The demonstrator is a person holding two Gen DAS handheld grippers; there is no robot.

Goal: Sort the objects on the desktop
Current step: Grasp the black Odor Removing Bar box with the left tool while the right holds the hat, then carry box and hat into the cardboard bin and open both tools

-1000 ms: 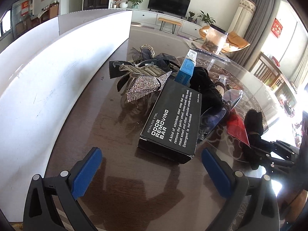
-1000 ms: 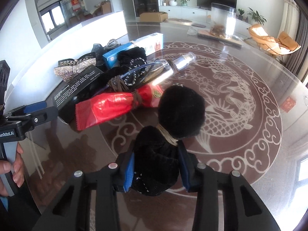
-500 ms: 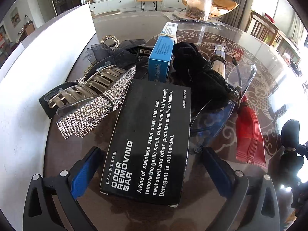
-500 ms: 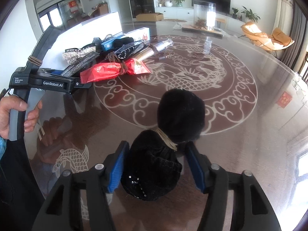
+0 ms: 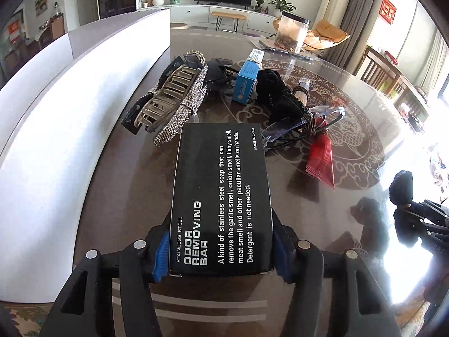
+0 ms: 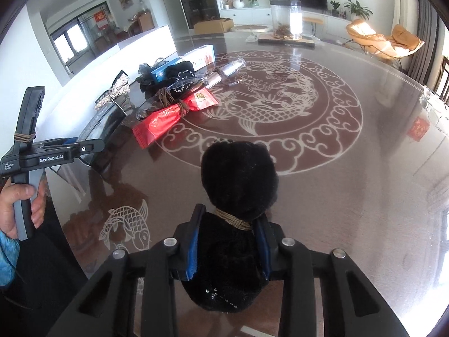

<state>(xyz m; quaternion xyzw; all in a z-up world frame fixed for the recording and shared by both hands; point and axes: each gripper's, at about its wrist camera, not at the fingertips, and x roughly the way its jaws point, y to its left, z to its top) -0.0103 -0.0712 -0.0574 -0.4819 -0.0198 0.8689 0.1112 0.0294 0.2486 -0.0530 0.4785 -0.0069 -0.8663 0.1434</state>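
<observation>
My left gripper [image 5: 221, 252] is shut on the near end of a black "Odor Removing Bar" box [image 5: 221, 193], held over the dark glass table. The left gripper also shows at the left of the right wrist view [image 6: 84, 148]. My right gripper [image 6: 228, 250] is shut on a black fuzzy hair tie with a pom-pom [image 6: 238, 177], tied with a brown band. That hair tie shows at the far right of the left wrist view [image 5: 402, 193]. A pile of objects lies beyond the box.
The pile holds a rhinestone hair claw [image 5: 174, 101], a blue box [image 5: 247, 80], a black scrunchie [image 5: 277, 92], clear glasses [image 5: 303, 123], a red packet [image 5: 321, 160] and a spray bottle [image 6: 230, 68]. A white board [image 5: 70, 112] lines the left edge. A clear jar [image 6: 286, 19] stands far back.
My left gripper moved forward and shut on the black box. My right gripper shut again on the hair tie after being wider half a second ago.
</observation>
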